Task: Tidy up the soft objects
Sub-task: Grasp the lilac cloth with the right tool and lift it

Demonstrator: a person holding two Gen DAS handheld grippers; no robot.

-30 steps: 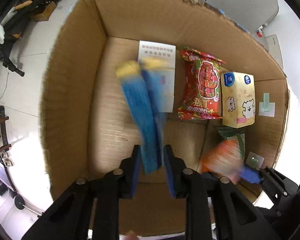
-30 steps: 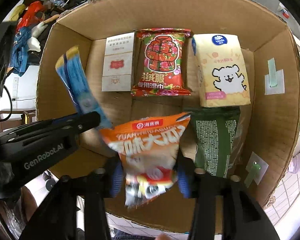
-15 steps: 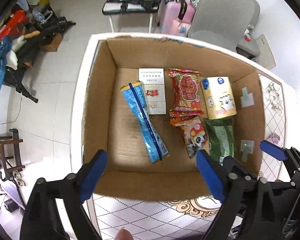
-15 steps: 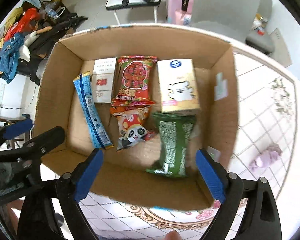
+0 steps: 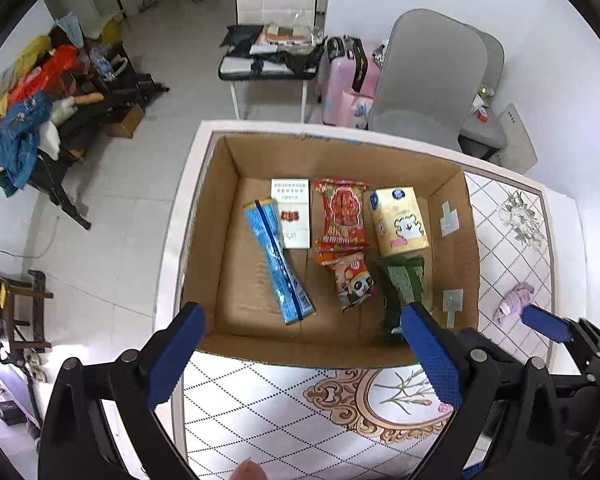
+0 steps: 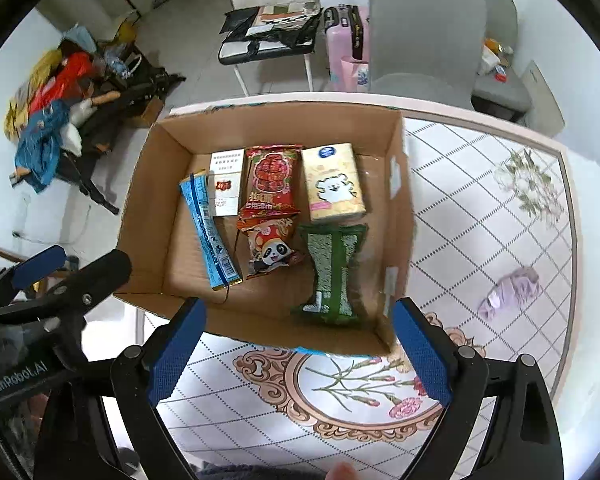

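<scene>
An open cardboard box (image 5: 208,216) (image 6: 400,216) stands on the patterned table. Inside lie a long blue packet (image 5: 278,266) (image 6: 210,228), a white pack (image 5: 292,212), a red packet (image 5: 342,214) (image 6: 272,180), a yellow tissue pack with a bear (image 5: 398,222) (image 6: 334,188), an orange panda snack bag (image 5: 352,280) (image 6: 270,246) and a green packet (image 5: 402,286) (image 6: 334,268). My left gripper (image 5: 304,356) is open and empty above the box's near edge. My right gripper (image 6: 298,352) is open and empty, also above the near edge.
A crumpled lilac cloth (image 5: 512,306) (image 6: 510,292) lies on the table right of the box. Grey chairs (image 5: 428,80) stand behind the table. A pink suitcase (image 5: 346,84), a white chair with clutter and piled clothes (image 5: 28,120) are on the floor beyond.
Both grippers let go of their items, the blue packet and the orange panda bag, which now lie in the box. Both grippers opened wide and pulled up and back.
</scene>
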